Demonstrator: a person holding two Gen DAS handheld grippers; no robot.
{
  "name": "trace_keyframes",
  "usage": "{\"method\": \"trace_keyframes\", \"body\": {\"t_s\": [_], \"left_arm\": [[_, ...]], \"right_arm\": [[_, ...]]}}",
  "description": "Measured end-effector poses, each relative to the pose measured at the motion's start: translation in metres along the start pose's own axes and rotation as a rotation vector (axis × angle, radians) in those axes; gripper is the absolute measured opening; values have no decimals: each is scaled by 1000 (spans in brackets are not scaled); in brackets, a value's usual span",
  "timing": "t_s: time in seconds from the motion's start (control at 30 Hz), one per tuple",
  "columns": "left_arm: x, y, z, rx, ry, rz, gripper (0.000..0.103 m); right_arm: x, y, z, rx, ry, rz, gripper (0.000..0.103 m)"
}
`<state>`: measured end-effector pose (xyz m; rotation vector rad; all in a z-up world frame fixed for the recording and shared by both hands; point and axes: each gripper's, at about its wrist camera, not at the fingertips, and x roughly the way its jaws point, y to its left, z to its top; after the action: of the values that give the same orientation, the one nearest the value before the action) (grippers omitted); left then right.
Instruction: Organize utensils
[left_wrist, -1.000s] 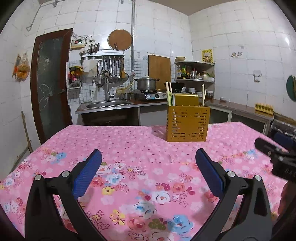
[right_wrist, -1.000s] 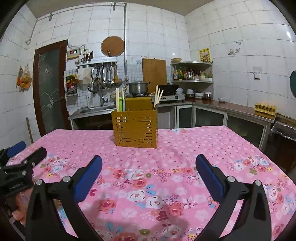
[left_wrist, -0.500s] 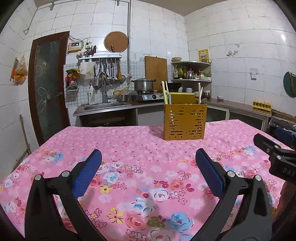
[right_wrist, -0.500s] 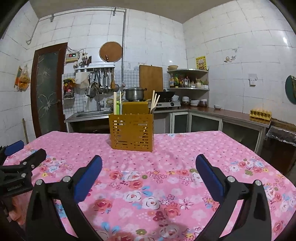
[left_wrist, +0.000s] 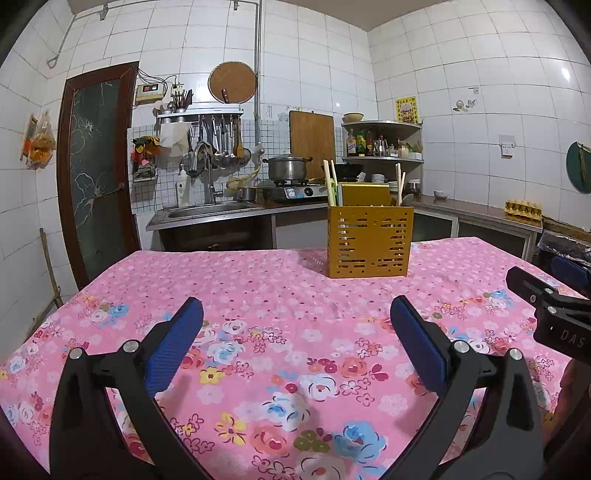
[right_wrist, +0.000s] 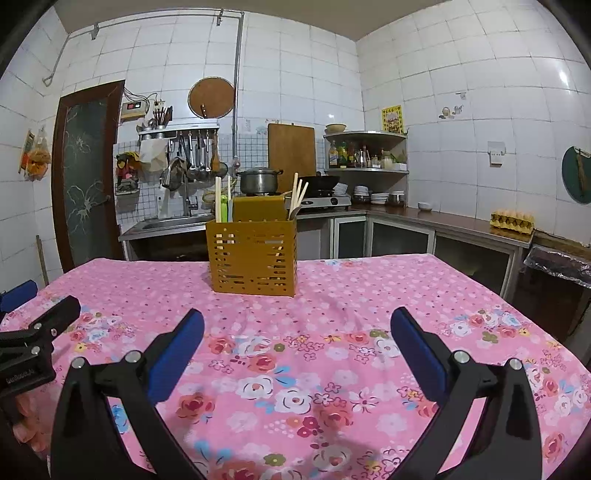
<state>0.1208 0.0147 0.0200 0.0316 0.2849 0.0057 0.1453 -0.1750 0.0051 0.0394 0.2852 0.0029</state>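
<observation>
A yellow slotted utensil holder (left_wrist: 368, 242) (right_wrist: 253, 257) stands upright on the pink floral tablecloth (left_wrist: 280, 302) (right_wrist: 351, 291), toward the far side. Chopsticks (left_wrist: 329, 181) (right_wrist: 298, 192) stick up from its compartments, with a green-handled piece (right_wrist: 224, 208) on its left side. My left gripper (left_wrist: 295, 317) hovers open over the near cloth, nothing between its blue pads. My right gripper (right_wrist: 297, 328) is likewise open and empty. Each gripper shows at the edge of the other's view: the right one (left_wrist: 546, 295) and the left one (right_wrist: 40, 328). No loose utensils show on the cloth.
Behind the table runs a counter with a sink (left_wrist: 207, 210), a pot on a stove (left_wrist: 288, 168) and a corner shelf of bottles (left_wrist: 380, 144). A dark door (left_wrist: 96, 177) stands at left. An egg tray (right_wrist: 511, 219) sits on the right counter.
Both views have tilted upward and drawn back a little, so the holder sits lower in frame. Both grippers stayed open and empty.
</observation>
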Motion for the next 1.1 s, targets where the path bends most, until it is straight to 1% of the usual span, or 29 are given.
{"method": "trace_keyframes", "body": {"t_s": [1.1], "left_arm": [[0, -2, -1, 7, -7, -4, 98]], "right_arm": [[-1, 3, -2, -21, 2, -4, 99]]}}
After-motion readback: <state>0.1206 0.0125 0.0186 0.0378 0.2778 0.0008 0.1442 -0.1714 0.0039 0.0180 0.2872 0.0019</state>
